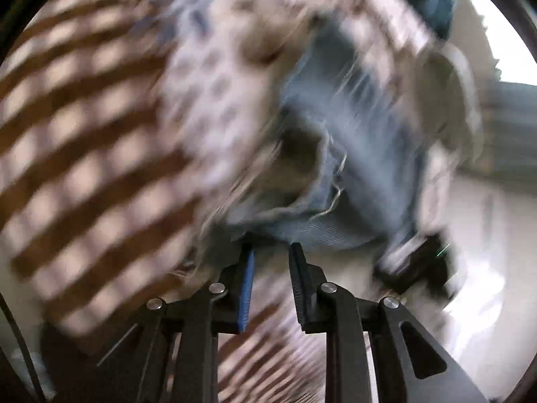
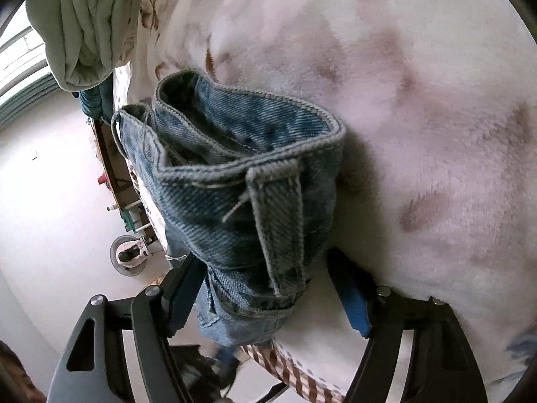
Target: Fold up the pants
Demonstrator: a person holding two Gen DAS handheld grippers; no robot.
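The pants are blue denim jeans. In the right wrist view their waistband [image 2: 241, 154] with a belt loop [image 2: 278, 221] hangs between the fingers of my right gripper [image 2: 268, 285], whose jaws stand wide apart around the bunched denim. In the blurred left wrist view a frayed denim edge [image 1: 339, 181] lies just past my left gripper [image 1: 272, 252], whose jaws stand a little apart; whether they pinch the cloth edge I cannot tell.
A white fluffy blanket with brown spots [image 2: 419, 117] covers the surface. A brown-and-white checked cloth [image 1: 84, 141] lies under it, and also shows in the right wrist view [image 2: 302, 379]. A pale green folded cloth [image 2: 84, 23] lies at the far end. The white floor [image 2: 50, 201] and a wheeled cart [image 2: 131, 252] are at the side.
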